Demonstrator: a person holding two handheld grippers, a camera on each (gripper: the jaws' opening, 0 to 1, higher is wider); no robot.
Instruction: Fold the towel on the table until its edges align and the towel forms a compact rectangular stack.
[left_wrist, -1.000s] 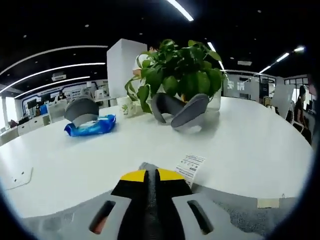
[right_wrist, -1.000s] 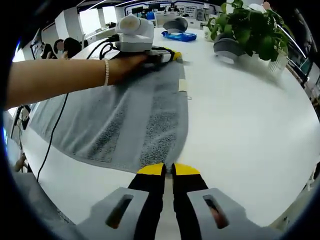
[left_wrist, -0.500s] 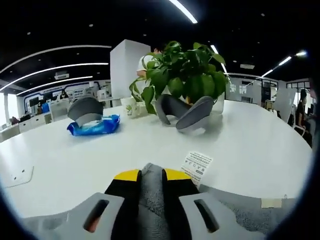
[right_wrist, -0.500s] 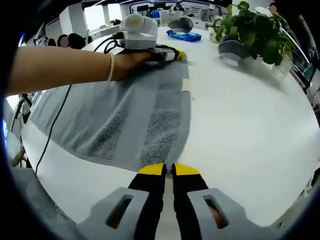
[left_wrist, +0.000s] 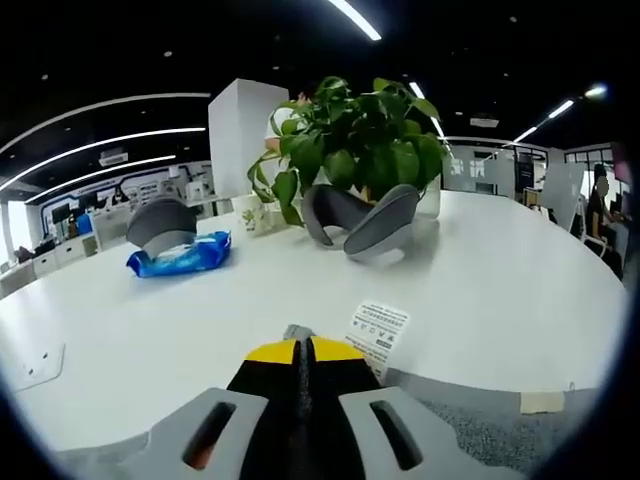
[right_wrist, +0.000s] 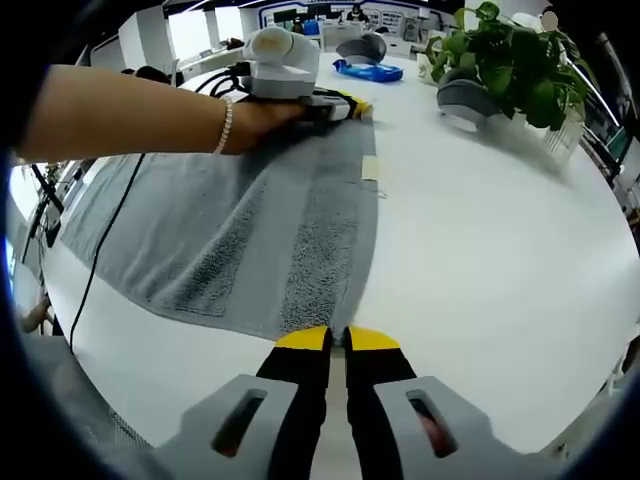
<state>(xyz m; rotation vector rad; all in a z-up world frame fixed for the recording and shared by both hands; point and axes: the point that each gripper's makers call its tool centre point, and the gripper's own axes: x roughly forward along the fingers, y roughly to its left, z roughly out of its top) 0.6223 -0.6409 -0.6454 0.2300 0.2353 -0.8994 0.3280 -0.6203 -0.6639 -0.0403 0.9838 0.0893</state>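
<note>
At the near edge of the right gripper view, the right gripper (right_wrist: 336, 340) is resting with its yellow-tipped jaws closed together on the near corner of the towel (right_wrist: 240, 235), a sliver of grey cloth pinched between them. Farther along the same long edge, the left gripper (right_wrist: 345, 103) is pressing down at the far corner, a person's hand (right_wrist: 262, 122) wrapped around it. In the left gripper view that gripper (left_wrist: 297, 349) is showing its jaws shut, with a small grey tuft of towel (left_wrist: 297, 331) peeking out at the tips and a white care label (left_wrist: 377, 328) lying just beside them.

Outward from the tools, the towel is lying flat and fully open across the white table (right_wrist: 480, 240), so folding seems barely begun. It looks soft, limp and light, with thick terry pile; it will likely sag and drape between the two held corners rather than keep its shape, so gripping right at the corners, as now, seems the best hold.

Beyond the towel are sitting a plant (left_wrist: 358, 148), a blue packet (left_wrist: 180, 256) and grey slippers (left_wrist: 360, 220).
</note>
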